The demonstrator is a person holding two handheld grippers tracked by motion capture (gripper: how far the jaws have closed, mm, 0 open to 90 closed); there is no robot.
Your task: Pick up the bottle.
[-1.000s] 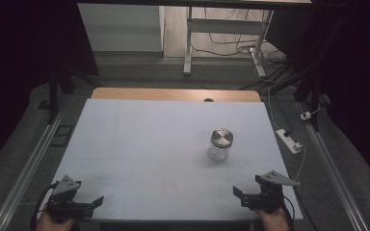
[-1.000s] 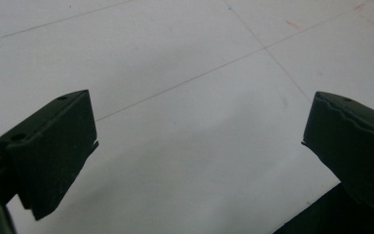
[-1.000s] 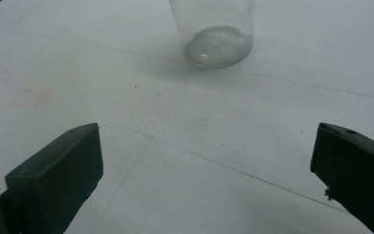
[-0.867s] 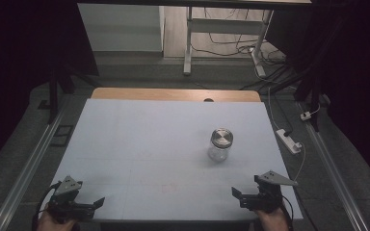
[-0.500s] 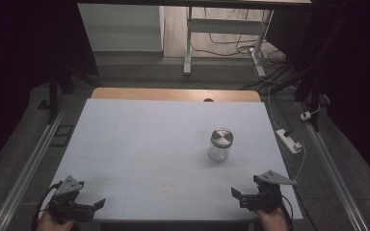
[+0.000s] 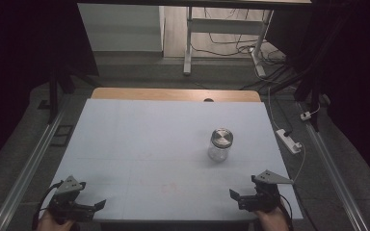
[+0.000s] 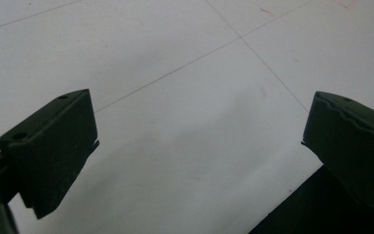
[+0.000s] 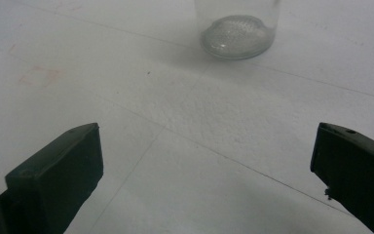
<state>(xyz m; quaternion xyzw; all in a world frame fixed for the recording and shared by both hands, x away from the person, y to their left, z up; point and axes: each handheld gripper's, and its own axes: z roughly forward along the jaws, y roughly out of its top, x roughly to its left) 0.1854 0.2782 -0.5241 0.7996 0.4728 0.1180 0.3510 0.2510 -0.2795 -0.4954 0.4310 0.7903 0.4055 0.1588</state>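
A broad, pale grey-white rectangular table top (image 6: pixel 139 144) with faint ruled lines filled the middle of the high view, a strip of bare wood (image 6: pixel 173 94) showing along its far edge. On it, right of centre, stood a small clear glass jar with a round silver metal lid (image 6: pixel 220 144) — upright, touching neither tool. The right gripper (image 6: pixel 236 197) sat at the near right edge, well short of the jar; in the right gripper view the jar's base (image 8: pixel 237 34) appeared ahead and between the two black jaws, which were spread wide with nothing between them. The left gripper (image 6: pixel 96 206) lay at the near left corner, well apart from the jar, its jaws likewise wide open and empty over bare table (image 7: pixel 175 122). Compared with a second before, the jar had not moved, and both grippers had barely shifted along the near edge.
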